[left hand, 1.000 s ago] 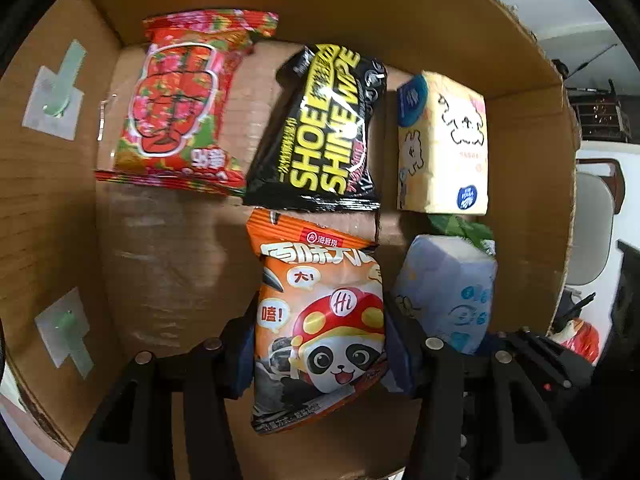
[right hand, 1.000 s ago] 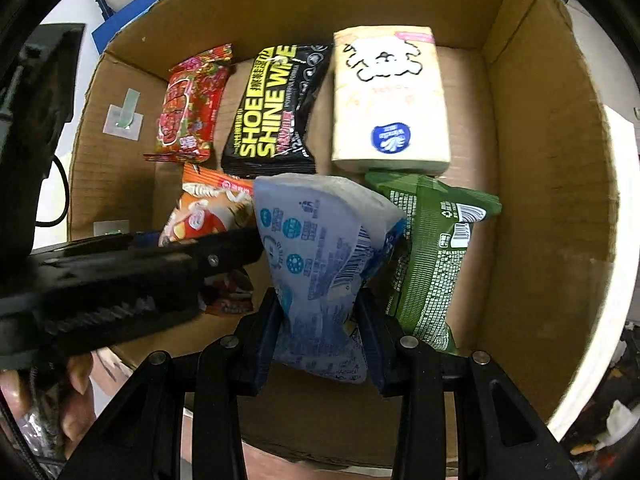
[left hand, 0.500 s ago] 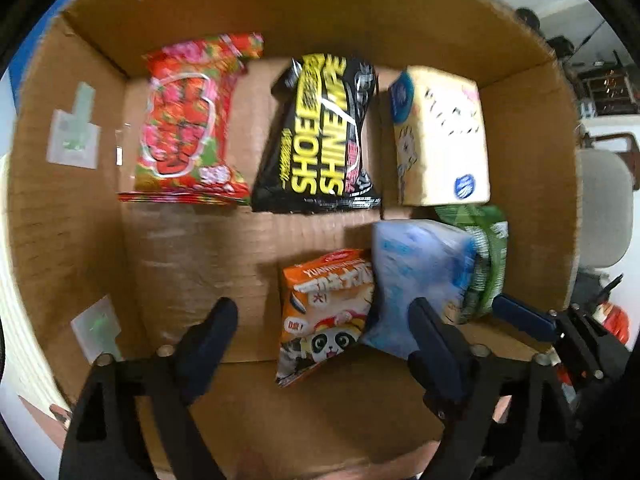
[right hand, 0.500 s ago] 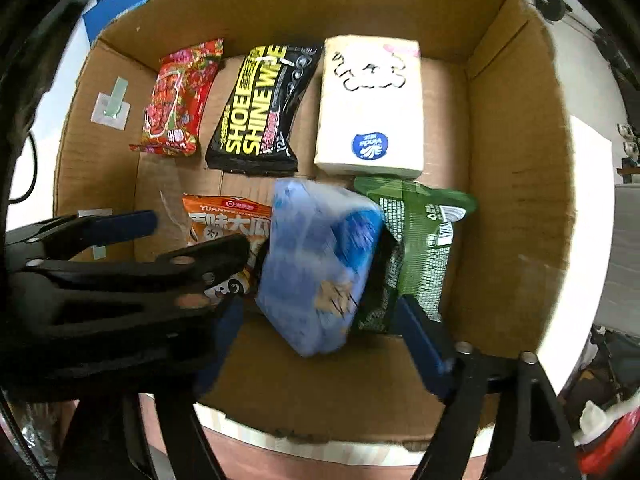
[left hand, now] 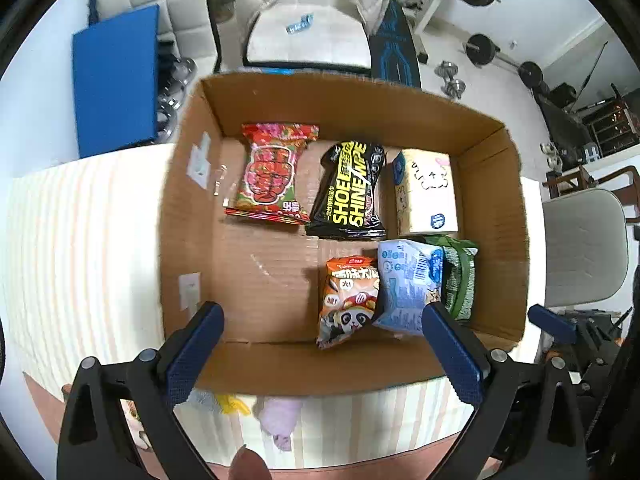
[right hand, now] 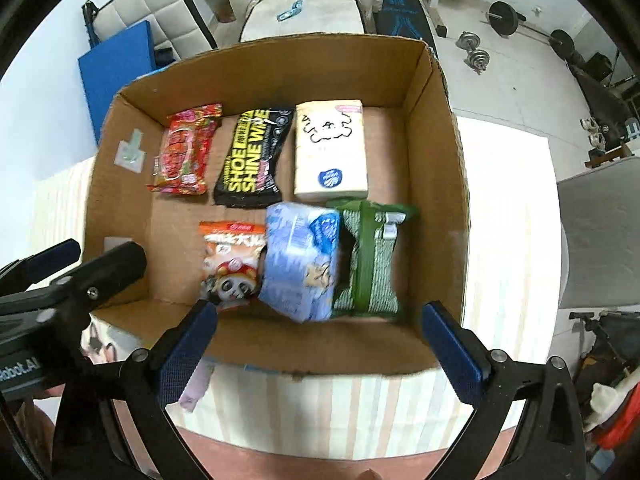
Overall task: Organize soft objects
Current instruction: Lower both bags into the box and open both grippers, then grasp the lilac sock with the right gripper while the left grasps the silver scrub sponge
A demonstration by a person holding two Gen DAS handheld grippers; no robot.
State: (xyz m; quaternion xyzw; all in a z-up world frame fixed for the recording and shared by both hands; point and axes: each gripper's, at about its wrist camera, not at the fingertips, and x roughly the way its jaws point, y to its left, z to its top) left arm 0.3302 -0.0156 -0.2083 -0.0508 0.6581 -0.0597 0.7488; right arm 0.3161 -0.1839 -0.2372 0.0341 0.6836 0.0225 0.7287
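Note:
A cardboard box (left hand: 192, 240) (right hand: 436, 216) holds several soft packs. The back row has a red snack bag (left hand: 274, 174) (right hand: 184, 150), a black shoe-wipe pack (left hand: 352, 192) (right hand: 252, 156) and a cream tissue pack (left hand: 426, 194) (right hand: 330, 152). The front row has an orange panda bag (left hand: 348, 300) (right hand: 232, 264), a light blue pack (left hand: 408, 280) (right hand: 300, 260) and a green pack (left hand: 460, 276) (right hand: 370, 264). My left gripper (left hand: 324, 348) is open and empty above the box's near wall. My right gripper (right hand: 320, 344) is open and empty there too.
The box stands on a striped cloth (left hand: 80, 248) (right hand: 508, 208). Small soft items (left hand: 276, 420) lie on the cloth in front of the box. The left gripper's body (right hand: 60, 292) shows at the left of the right wrist view. A grey chair (left hand: 584, 248) stands to the right.
Both grippers opened, letting go of the orange panda bag and the light blue pack in the box's front row, then pulled up and back out of the box.

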